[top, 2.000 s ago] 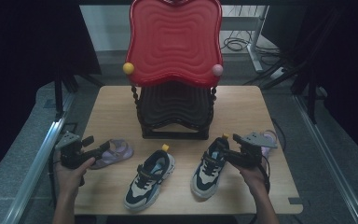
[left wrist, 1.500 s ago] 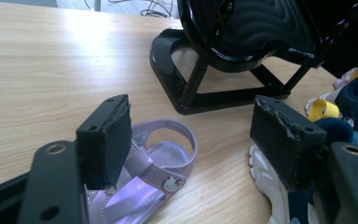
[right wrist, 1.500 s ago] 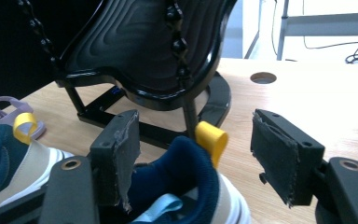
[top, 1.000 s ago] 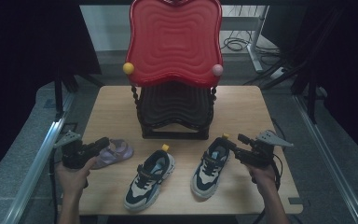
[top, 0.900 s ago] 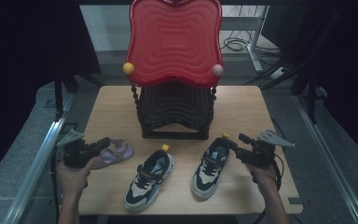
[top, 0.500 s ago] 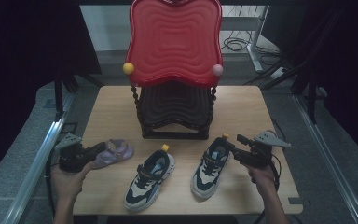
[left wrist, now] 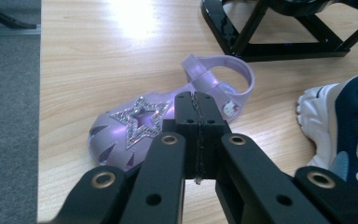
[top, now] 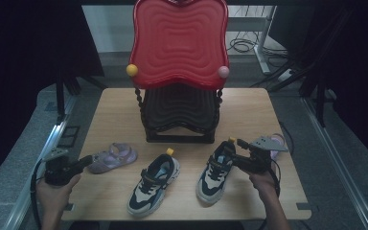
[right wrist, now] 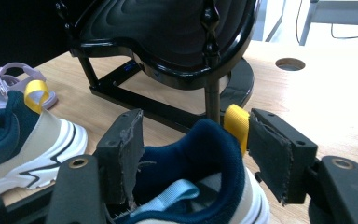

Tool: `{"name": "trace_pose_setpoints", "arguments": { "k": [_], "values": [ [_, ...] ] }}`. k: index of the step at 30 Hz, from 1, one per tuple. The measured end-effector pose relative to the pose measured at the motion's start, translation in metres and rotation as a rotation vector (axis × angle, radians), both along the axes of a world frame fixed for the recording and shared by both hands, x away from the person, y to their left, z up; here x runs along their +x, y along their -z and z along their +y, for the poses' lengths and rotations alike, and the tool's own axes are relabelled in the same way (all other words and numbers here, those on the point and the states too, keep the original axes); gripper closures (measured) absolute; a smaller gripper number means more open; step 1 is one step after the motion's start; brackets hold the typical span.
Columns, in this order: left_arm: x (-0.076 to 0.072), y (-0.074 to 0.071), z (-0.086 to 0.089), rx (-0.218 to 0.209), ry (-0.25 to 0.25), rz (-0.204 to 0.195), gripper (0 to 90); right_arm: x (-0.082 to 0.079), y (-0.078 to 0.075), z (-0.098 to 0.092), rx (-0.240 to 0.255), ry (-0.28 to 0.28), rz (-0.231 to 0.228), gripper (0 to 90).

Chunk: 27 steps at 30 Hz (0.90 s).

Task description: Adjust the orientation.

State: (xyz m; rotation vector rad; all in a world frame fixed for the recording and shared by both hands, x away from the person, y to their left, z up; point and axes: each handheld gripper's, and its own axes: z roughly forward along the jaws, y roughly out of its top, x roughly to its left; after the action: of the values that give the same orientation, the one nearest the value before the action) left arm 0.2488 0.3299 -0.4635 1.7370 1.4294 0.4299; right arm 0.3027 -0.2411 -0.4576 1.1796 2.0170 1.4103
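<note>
A purple jelly sandal (top: 113,157) with a glittery star (left wrist: 140,120) lies near the table's left edge. My left gripper (top: 87,159) points at its toe from the left, jaws shut (left wrist: 198,111) with nothing between them. Two navy, white and beige sneakers stand at the front: one in the middle (top: 153,183), one to the right (top: 214,170). My right gripper (top: 231,152) is open, its jaws on either side of the right sneaker's heel collar (right wrist: 200,154) beside the yellow pull tab (right wrist: 237,122). Whether the pads touch the heel I cannot tell.
A black stand (top: 179,112) topped by a tall red wavy panel (top: 179,43) rises at mid-table behind the shoes; its base (right wrist: 168,109) lies just beyond the right sneaker. A second purple sandal (top: 279,140) sits behind the right gripper. The other sneaker (right wrist: 23,135) is close by.
My left gripper has drawn back from the purple sandal toward the table's left edge. The right gripper has stayed at the right sneaker's heel. The shoes have not moved.
</note>
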Motion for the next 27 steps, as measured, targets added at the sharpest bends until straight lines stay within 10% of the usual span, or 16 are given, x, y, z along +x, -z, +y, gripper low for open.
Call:
{"name": "trace_pose_setpoints", "arguments": {
  "k": [12,27],
  "values": [
    [-0.007,0.021,-0.005,0.061,0.022,0.096,90.0,0.007,-0.013,0.029,0.026,-0.009,-0.042,37.1],
    [0.003,0.049,-0.018,0.121,0.002,0.191,90.0,0.004,-0.005,0.010,0.043,0.019,-0.020,37.4]
  ]
}}
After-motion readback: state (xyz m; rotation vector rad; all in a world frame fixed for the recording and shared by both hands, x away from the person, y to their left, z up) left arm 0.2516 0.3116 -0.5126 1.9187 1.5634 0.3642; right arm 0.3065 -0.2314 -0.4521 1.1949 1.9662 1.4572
